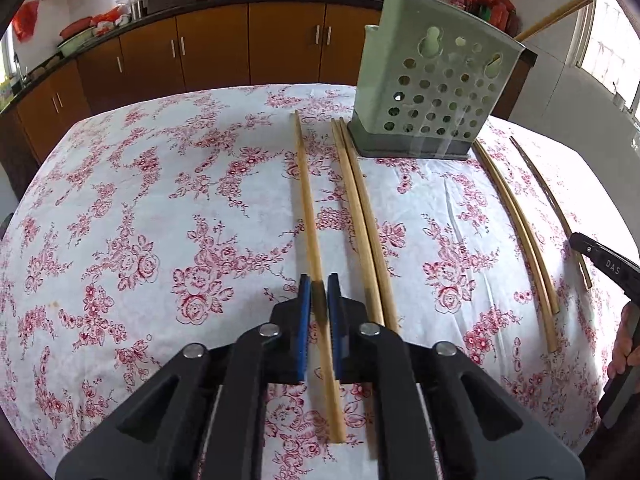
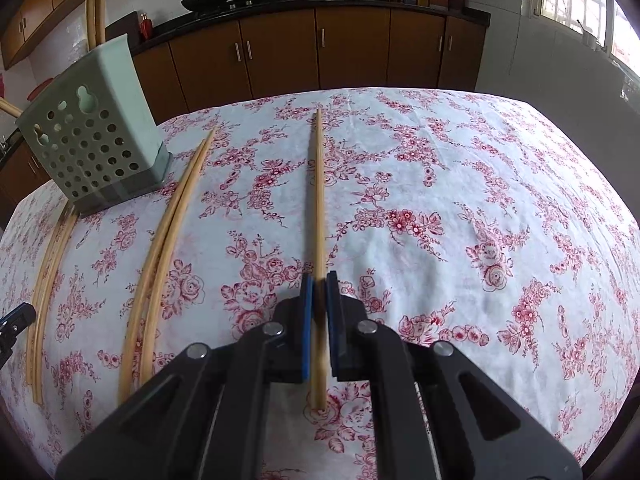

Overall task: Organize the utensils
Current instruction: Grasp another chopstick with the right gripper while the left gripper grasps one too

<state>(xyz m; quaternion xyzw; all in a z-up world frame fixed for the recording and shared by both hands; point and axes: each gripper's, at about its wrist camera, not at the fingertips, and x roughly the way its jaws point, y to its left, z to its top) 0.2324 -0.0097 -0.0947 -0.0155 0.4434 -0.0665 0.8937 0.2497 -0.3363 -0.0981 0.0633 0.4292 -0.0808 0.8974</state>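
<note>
In the left wrist view my left gripper (image 1: 319, 282) is shut on a wooden chopstick (image 1: 305, 184) that lies along the floral tablecloth. A pair of chopsticks (image 1: 360, 216) lies just right of it, and another pair (image 1: 516, 220) lies farther right. The green perforated utensil holder (image 1: 432, 80) stands at the back with chopsticks in it. In the right wrist view my right gripper (image 2: 319, 280) is shut on a single chopstick (image 2: 319, 192). Two pairs (image 2: 172, 232) (image 2: 48, 276) lie to its left, near the holder (image 2: 92, 144).
The table (image 1: 140, 200) has a white cloth with red flowers. Brown kitchen cabinets (image 1: 248, 44) and a black counter with woks run behind it. The right gripper's tip (image 1: 604, 264) shows at the left view's right edge; the left gripper's tip (image 2: 14, 326) shows at the right view's left edge.
</note>
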